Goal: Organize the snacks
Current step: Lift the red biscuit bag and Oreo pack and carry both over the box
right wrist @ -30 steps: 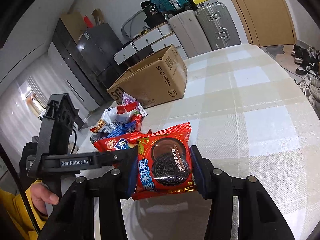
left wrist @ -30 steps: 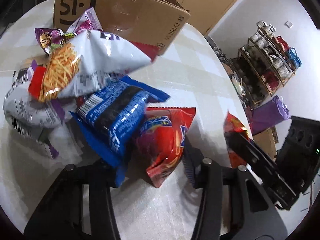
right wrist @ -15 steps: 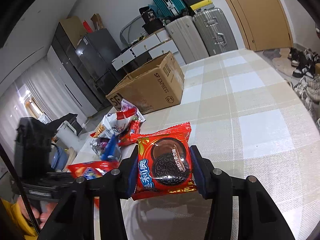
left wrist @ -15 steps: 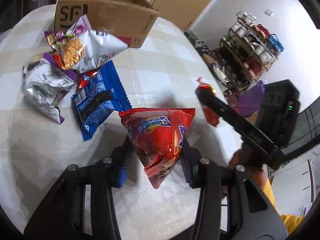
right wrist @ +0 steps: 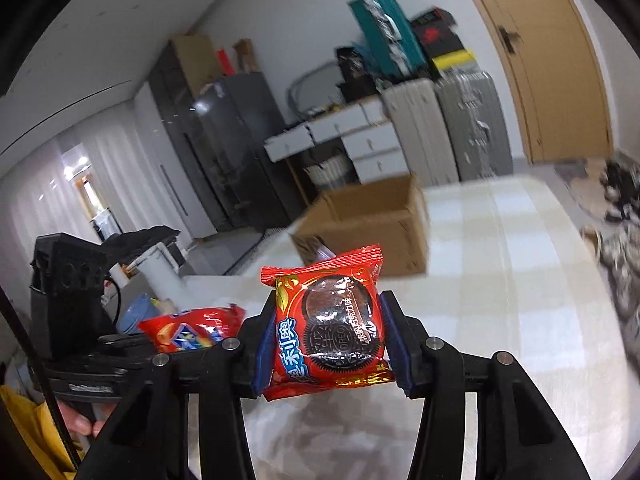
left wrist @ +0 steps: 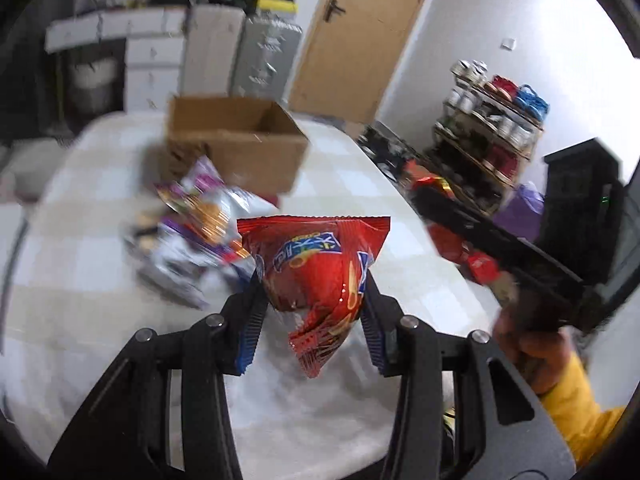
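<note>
Carrying two packets at once, one in each tool. My left gripper [left wrist: 314, 312] is clamped on the red chip bag [left wrist: 316, 268], pads pinching its lower half so the sealed top stands up and the tail hangs free, clear of the table [left wrist: 80, 248]. My right gripper [right wrist: 326, 338] is closed tight on the red cookie packet [right wrist: 328, 324], gripped by both side edges so it sits flat and face-on — a steady hold for a small pillow pack. Both snacks are in the air above the checked cloth. Ahead sits the open cardboard box [left wrist: 236, 148], flaps up and mouth clear — I judge that's where these belong. Between me and it lies the loose pile of snack bags [left wrist: 196, 232], blurred, waiting their turn. I'll want to clear the box's near wall before letting anything go.
</note>
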The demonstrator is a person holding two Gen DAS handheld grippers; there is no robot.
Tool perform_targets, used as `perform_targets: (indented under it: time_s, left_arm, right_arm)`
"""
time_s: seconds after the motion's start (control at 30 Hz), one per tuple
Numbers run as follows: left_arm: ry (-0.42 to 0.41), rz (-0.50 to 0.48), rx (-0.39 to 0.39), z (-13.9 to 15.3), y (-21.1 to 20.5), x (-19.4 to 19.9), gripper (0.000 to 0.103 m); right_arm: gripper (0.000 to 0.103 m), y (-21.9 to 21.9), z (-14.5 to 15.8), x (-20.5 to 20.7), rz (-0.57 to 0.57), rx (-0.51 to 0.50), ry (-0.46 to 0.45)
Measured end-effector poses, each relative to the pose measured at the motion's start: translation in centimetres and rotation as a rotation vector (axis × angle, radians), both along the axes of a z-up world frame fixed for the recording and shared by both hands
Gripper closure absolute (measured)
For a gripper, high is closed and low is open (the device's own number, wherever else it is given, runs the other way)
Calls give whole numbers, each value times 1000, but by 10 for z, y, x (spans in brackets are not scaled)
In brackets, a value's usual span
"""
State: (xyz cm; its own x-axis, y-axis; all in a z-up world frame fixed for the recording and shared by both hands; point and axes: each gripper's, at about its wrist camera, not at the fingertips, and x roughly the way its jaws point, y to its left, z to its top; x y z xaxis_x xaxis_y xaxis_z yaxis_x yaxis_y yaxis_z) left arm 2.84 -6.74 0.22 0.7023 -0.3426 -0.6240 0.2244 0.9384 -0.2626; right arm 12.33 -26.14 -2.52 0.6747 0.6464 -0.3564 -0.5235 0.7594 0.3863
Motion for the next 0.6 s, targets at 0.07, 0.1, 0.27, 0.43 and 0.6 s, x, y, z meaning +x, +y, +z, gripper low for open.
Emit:
perform_targets:
  time_s: [0.07,0.1,0.27,0.43,0.6]
  left_arm:
    - [-39,46,37,15,9,-10,63]
    - [-78,71,61,26,15,-21,63]
    - [-154,134,103,65,35,-49,63]
    - [-181,197,93,91,62,-70,63]
    - [-189,244,83,102,90,-80,63]
  right_arm:
    - [55,9,15,-6,17,-6,-27]
    - [55,14,23,-9,26,-8,-44]
    - [55,41,53,-20,68,-30,-91]
    - [55,62,67,-28,99,-39,-111]
    - [55,78,69,-31,113,-54,-110]
